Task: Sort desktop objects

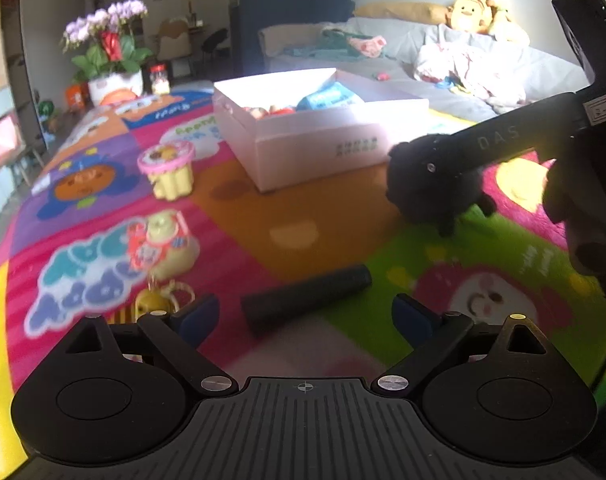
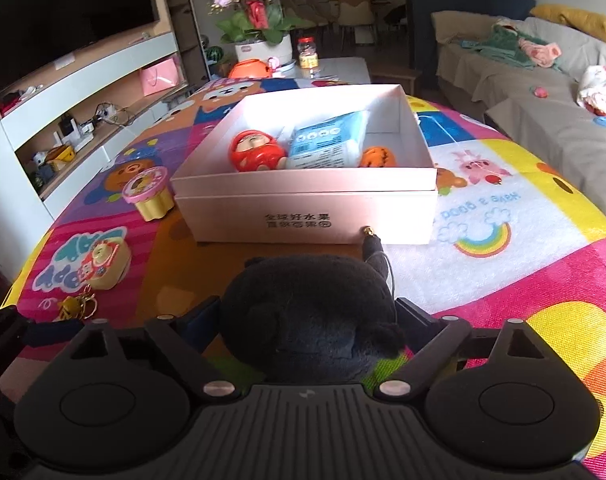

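A white box (image 2: 303,212) stands mid-table and holds a red doll (image 2: 255,152), a blue packet (image 2: 327,140) and an orange toy (image 2: 377,158). My right gripper (image 2: 309,320) is shut on a black plush toy (image 2: 307,316), held above the mat in front of the box; the plush also shows in the left wrist view (image 1: 431,184). My left gripper (image 1: 305,314) is open and empty, just behind a black cylinder (image 1: 307,296) lying on the mat. A pink-lidded yellow cup (image 1: 169,170), a yellow round toy (image 1: 167,246) and a yellow keychain (image 1: 155,300) lie to the left.
A colourful cartoon mat (image 2: 503,240) covers the table. A flower pot (image 2: 263,46) and a jar (image 2: 308,54) stand at the far end. A sofa (image 2: 543,92) with clothes is on the right, a TV shelf (image 2: 83,92) on the left.
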A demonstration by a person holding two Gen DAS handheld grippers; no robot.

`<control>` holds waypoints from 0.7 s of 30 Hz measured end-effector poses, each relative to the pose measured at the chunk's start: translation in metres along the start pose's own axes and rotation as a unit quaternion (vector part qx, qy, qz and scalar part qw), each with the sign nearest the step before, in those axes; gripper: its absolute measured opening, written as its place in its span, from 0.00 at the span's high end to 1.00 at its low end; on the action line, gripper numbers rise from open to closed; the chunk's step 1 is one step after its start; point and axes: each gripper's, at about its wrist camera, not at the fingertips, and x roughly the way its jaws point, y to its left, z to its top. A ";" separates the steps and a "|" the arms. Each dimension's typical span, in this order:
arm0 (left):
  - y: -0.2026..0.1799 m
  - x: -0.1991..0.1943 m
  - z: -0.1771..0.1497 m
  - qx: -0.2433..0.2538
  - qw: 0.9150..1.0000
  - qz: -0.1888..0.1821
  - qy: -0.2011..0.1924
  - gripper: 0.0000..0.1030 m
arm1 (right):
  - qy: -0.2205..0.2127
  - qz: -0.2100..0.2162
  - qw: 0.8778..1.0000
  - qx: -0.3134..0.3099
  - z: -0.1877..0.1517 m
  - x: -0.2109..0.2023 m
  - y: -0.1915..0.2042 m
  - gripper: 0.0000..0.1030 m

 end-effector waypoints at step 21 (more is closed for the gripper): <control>-0.019 0.029 0.022 0.025 0.999 0.026 -0.001 0.23 | -0.015 0.000 0.999 -0.042 -0.039 -0.043 -0.001 0.14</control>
